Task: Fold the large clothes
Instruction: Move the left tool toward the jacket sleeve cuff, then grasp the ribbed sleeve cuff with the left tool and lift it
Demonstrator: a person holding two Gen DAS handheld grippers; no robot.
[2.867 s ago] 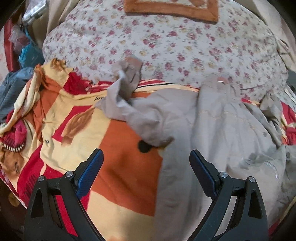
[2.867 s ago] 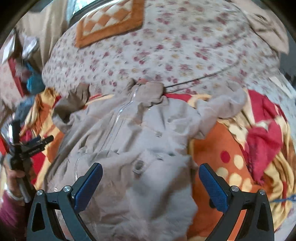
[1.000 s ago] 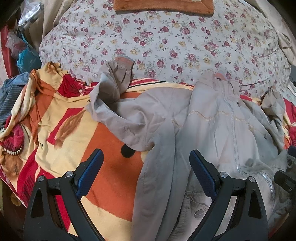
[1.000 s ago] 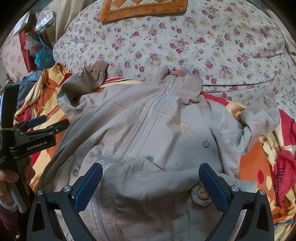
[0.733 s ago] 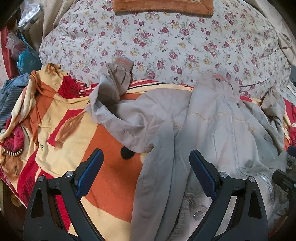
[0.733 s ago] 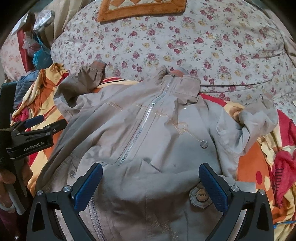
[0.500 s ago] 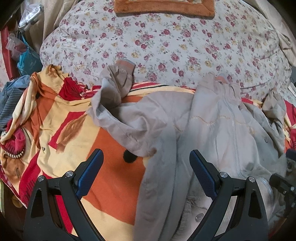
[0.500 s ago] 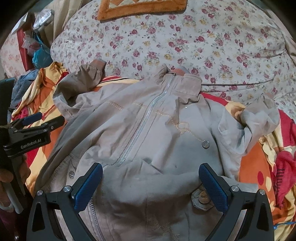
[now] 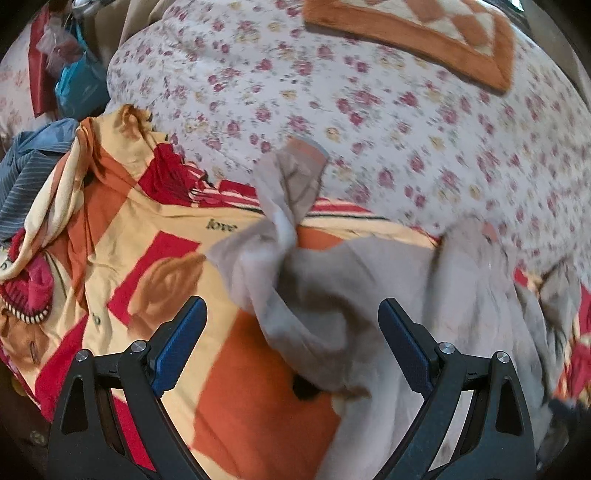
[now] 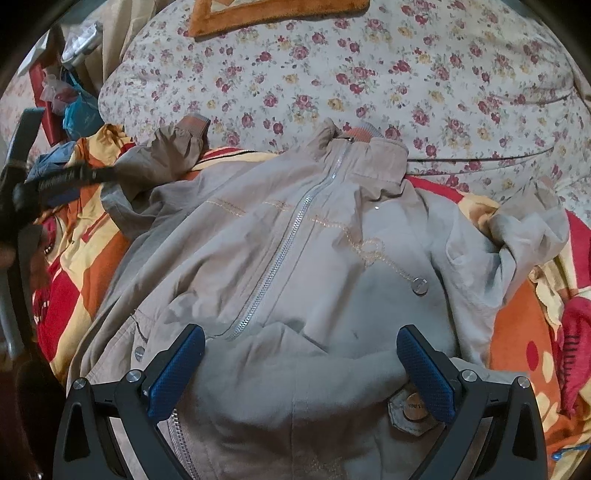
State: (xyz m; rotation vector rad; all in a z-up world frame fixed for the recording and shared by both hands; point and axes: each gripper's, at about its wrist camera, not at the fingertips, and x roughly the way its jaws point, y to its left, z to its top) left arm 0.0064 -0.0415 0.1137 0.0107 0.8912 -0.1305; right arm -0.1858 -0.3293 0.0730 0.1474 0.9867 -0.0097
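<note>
My left gripper gapes toward the jacket's bunched sleeve at twelve o'clock; right gripper gapes, empty, over the jacket's hem, ready to flatten it.

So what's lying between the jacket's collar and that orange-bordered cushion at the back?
Only floral quilt between the collar and the cushion, in the right wrist view.

Beige zip-front jacket lying front-up and rumpled on a red, orange and yellow blanket, collar toward the floral quilt, zipper closed, both sleeves crumpled, hem bunched.
</note>
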